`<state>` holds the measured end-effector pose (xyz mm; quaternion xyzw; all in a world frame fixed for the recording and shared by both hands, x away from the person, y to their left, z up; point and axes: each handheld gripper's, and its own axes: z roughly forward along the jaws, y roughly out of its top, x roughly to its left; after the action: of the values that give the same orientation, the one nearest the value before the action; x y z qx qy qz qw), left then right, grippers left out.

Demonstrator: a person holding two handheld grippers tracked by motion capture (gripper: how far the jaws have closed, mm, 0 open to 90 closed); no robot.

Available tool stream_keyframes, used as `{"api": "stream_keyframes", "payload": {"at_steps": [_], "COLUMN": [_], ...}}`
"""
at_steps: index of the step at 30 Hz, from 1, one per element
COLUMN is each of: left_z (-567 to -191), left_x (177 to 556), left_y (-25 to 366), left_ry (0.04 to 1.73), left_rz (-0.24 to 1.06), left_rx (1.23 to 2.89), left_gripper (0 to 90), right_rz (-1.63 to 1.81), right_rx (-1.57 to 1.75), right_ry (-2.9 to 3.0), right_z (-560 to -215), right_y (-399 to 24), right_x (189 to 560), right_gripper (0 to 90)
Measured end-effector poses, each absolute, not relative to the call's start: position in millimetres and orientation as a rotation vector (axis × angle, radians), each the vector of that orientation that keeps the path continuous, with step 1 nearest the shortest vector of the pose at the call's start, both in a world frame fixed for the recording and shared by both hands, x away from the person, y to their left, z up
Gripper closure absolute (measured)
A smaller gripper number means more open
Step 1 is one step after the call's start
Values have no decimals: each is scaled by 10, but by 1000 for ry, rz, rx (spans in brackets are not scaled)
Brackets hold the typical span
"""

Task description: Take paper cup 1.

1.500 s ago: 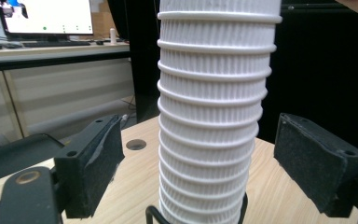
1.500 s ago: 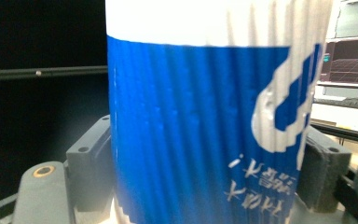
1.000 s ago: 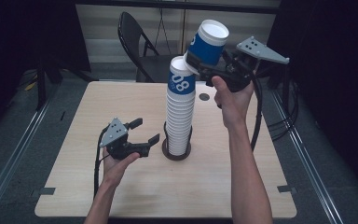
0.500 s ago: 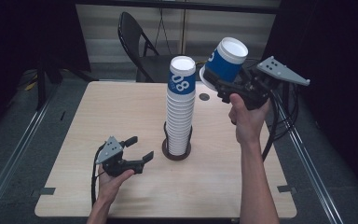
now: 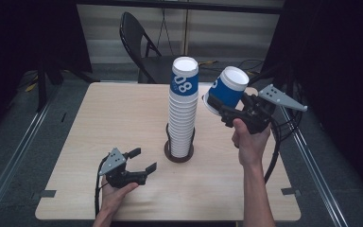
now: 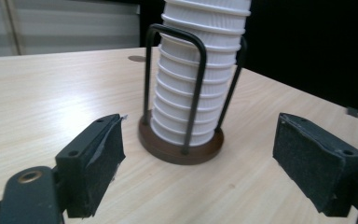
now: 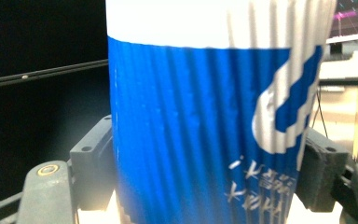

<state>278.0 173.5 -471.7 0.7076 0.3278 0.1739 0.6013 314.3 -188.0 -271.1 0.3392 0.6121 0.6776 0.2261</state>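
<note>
Judging from how things lie, one blue paper cup (image 5: 229, 90) has been taken off the stack of cups (image 5: 183, 113) and is held in the air just to the right of the stack's top, tilted with its white inside showing; it has not yet been set down anywhere. The right gripper (image 5: 220, 108) is clamped on the cup, its jaws having just been closing with the cup between them. A ribbed blue sleeve with white markings and a white band is seen on the cup (image 7: 205, 116). The left gripper (image 5: 144, 161) is held low over the table (image 5: 99, 123), near the stack's left, jaws wide apart and holding nothing. The remaining cups are kept upright in a wire holder (image 6: 182, 140).
</note>
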Motion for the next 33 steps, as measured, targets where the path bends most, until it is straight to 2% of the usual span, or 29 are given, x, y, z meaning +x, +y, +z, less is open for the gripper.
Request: {"api": "stream_keyframes", "payload": {"at_steps": [17, 25, 33], "left_z": [-4776, -4808, -4796], "left_x": [2768, 2733, 2705], "left_y": [1584, 1547, 1530], "left_ry": [730, 745, 717], "left_rz": [378, 373, 373], "left_rx": [1667, 1658, 1662], "left_gripper": [161, 162, 171], "right_rz": [1948, 1972, 1986], "right_rx": [1090, 1207, 1243], "right_ry": [1730, 1770, 1807], "right_z": [-3391, -3889, -4111], "right_y": [-1835, -1727, -1589], "right_x": [2899, 2839, 2777], "right_gripper": [223, 224, 224]}}
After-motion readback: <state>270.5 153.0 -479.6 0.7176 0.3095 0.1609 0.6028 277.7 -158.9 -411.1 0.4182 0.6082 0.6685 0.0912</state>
